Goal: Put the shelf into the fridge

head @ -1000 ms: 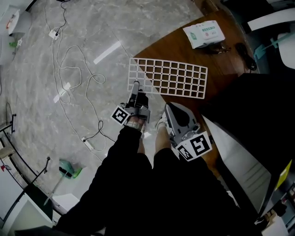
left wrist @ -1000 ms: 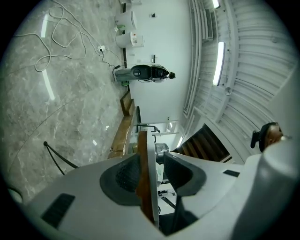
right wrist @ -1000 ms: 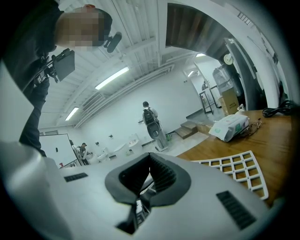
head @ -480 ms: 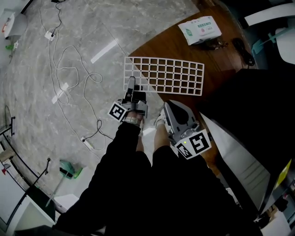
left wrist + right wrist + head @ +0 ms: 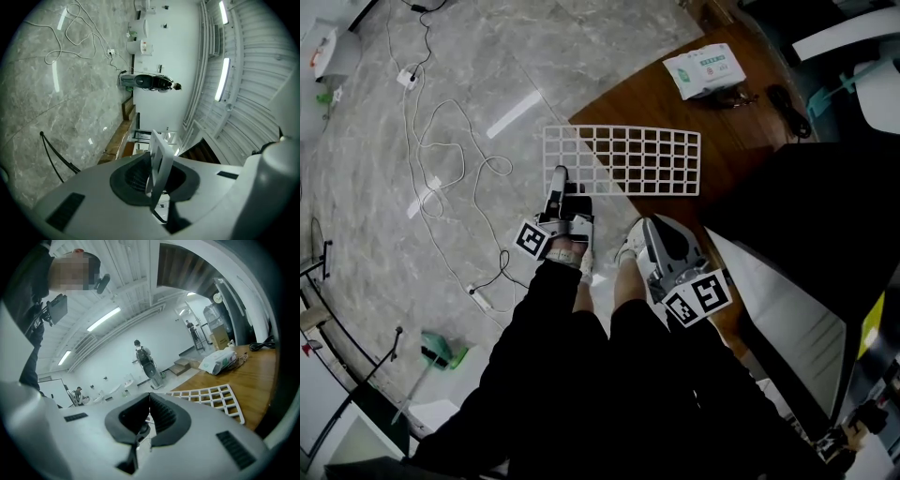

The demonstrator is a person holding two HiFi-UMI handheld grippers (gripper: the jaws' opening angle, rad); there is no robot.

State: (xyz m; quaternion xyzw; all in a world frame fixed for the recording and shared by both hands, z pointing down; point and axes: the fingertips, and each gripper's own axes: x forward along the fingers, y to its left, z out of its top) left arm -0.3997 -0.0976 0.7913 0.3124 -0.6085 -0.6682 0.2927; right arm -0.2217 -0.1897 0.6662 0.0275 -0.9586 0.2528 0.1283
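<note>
left gripper [image 5: 556, 178] has just snapped its jaws in, and they're pinching the near-left edge of the white grid shelf [image 5: 628, 161]. the rim stands right between the pads in the left gripper view. the shelf sits roughly level in the upper middle of the head view, its left part out over the marble floor [image 5: 441, 103], its right part over the brown desk [image 5: 675, 108]. that's one corner grip on a wide, light grid, so i'd expect it to sag and swing. best to carry it slowly, wrist flat, and not let the far end dip. moving right, the right gripper [image 5: 643, 225] is pressed together with nothing in it, near the shelf's lower edge but not touching. i'd bring it onto that edge to share the load before any turn. far right is the big dark box, the fridge [image 5: 806, 216] as i read it. the shelf should go that way edge-first and level, clear of the wipes packet [image 5: 703, 67] in the upper right.
</note>
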